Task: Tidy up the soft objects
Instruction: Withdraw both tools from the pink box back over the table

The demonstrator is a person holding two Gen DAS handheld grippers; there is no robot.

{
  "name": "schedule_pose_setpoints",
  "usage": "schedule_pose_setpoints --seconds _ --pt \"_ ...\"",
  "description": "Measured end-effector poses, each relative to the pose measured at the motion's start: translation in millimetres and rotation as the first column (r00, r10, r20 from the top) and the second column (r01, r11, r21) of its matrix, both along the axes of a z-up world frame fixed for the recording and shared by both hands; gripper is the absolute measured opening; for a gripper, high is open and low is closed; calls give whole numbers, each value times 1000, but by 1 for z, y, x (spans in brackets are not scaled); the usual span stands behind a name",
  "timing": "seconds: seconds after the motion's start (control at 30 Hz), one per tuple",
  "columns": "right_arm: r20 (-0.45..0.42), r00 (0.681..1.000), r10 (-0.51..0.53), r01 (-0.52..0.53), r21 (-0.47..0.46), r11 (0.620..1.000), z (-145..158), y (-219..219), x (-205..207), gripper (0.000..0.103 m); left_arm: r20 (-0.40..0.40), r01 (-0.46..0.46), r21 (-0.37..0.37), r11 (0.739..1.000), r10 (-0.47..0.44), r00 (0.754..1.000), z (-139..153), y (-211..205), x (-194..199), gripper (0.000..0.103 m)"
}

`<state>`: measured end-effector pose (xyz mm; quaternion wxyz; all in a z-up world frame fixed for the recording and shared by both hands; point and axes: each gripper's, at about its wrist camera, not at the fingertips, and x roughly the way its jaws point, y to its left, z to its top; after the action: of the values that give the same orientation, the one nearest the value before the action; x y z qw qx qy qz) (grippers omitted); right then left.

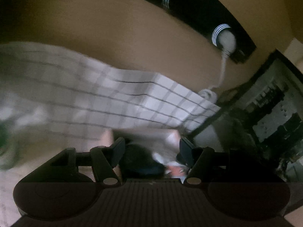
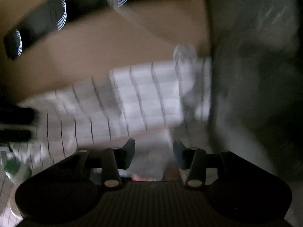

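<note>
Tan desk (image 1: 117, 43): checked cloth (image 1: 132, 102) (blurred); left tongs (image 1: 151, 149), right tongs (image 2: 154, 151) wide, empty. Risk: fast approach bunches cloth.

The left gripper (image 1: 151, 148) was made of black plastic, with two flat, dark fingers (image 1: 118, 150). Two round, pale screws were seen at its joints, above a wide ribbed plate and two big round bumps. The right gripper (image 2: 154, 154) was built the same: black fingers (image 2: 127, 156), pale round screws, ribbed plate.
</note>
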<state>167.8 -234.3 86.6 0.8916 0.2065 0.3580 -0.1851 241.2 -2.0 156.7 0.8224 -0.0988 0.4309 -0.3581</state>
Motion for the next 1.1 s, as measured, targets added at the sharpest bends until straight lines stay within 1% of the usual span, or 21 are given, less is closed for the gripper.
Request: schedule_pose_setpoints --seconds 0.03,0.07,0.13,0.17,0.27,0.37,0.47,0.53,0.57,0.6,0.63,0.67,0.7,0.77,0.83,0.9,0.93,1.0,1.1 --pt "-24 1000 10 -9 28 1000 -9 2 0 44 10 -25 5 1000 25 1000 -1 15 -5 68" --pt "-40 999 4 -2 37 999 -19 4 -2 44 12 -50 10 999 50 999 -2 30 -6 68" --pt "-30 1000 -10 10 16 1000 -21 5 -9 44 -22 -114 8 993 114 993 -10 66 -9 68" --pt "-39 999 -9 10 18 1000 -19 4 -9 44 -41 -155 3 988 155 987 -15 83 -11 68" --pt "-46 999 -2 3 19 1000 -2 4 -13 44 -61 -268 -6 963 267 962 -22 132 -13 68" --pt "1 1000 -7 7 -19 1000 26 18 -20 44 -38 -326 3 945 326 945 -18 168 -14 68" --pt "79 997 19 -17 -27 1000 62 46 -15 44 33 -354 11 935 354 935 1 203 -15 68" --pt "140 989 44 -36 -56 998 88 72 -6 45 100 -367 8 930 365 926 19 227 -16 68" --pt "173 983 57 -42 -89 995 102 90 1 47 140 -376 10 927 371 918 28 239 -17 68" --pt "197 978 70 -48 -116 992 113 106 7 54 173 -382 14 924 374 911 36 247 -19 68" --pt "221 970 98 -66 -145 987 125 126 15 56 212 -394 22 919 381 900 44 258 -20 68" --pt "232 963 137 -99 -169 981 134 145 24 58 247 -404 29 914 385 889 51 268 -22 68" --pt "229 957 180 -138 -187 973 141 162 34 59 273 -414 36 910 389 880 56 275 -23 68" --pt "204 940 274 -230 -213 950 154 197 57 59 333 -443 52 895 403 853 64 293 -25 68" --pt "191 924 332 -293 -207 933 165 222 77 59 381 -468 72 881 410 829 66 310 -27 68" --pt "187 911 367 -333 -189 924 178 239 94 59 405 -485 84 870 415 815 64 324 -26 68" --pt "184 906 380 -349 -184 919 185 248 103 59 408 -489 86 868 417 812 61 330 -26 68" --pt "175 896 408 -379 -175 909 198 260 119 59 388 -470 80 879 407 827 51 337 -22 68" --pt "104 889 446 -425 -176 888 204 273 142 60 332 -393 75 916 349 876 30 331 -19 68"
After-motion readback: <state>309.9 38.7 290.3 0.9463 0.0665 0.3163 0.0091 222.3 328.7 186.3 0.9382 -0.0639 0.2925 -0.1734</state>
